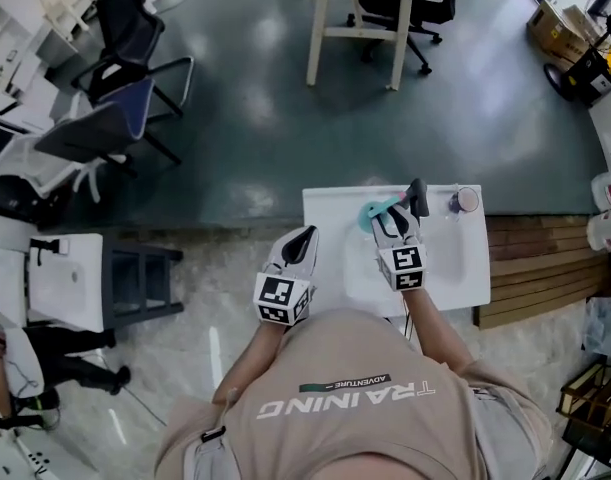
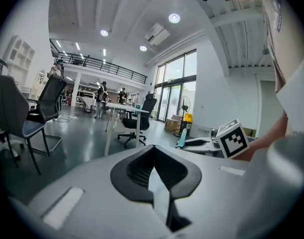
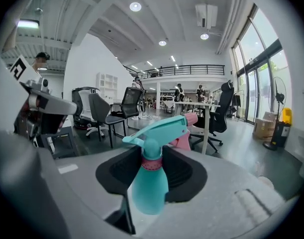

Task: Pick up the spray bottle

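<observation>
hidden: spray bottle [image 3: 150,180] base is lost behind the right gripper [image 1: 400,216]; unclear if it touches the white table [image 1: 465,268]
bottle: upright between the right jaws, pinched on both sides, near table's far edge
left gripper [image 1: 302,240]: jaws pressed together, empty, just off table's left edge
arms: both forward, right further

Bare tabletop [image 1: 330,218] left of the spray bottle [image 1: 378,211]; small jar [image 1: 465,201] just right
</observation>
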A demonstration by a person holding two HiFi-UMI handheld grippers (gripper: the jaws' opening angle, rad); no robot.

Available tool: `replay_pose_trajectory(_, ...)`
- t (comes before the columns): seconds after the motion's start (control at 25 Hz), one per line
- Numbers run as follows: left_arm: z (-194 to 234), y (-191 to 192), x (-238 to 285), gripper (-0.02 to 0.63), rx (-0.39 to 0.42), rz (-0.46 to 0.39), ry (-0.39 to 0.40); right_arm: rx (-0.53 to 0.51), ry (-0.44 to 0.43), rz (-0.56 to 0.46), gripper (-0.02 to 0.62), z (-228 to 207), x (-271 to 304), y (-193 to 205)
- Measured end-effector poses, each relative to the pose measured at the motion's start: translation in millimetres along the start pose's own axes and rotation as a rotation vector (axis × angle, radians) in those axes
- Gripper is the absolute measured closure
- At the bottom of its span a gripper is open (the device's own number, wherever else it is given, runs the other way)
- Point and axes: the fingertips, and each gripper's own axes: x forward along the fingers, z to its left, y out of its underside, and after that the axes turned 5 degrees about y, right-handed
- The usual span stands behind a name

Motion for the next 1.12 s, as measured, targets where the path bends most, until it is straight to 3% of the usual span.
replay_pose_trajectory(0.68, -26.9, -35.0, -19.3, 0.588, 0.065, -0.075, 0.015, 0.021, -0.023, -0.151, 0.465, -9.1, -74.0, -71.6)
replay_pose_trajectory(1.12, -59.0, -67.2, -7.2, 0.588, 0.13, -0.133, 0.109, 0.01, -0.019, -0.196, 0.465, -11.5, -112.9, -86.9)
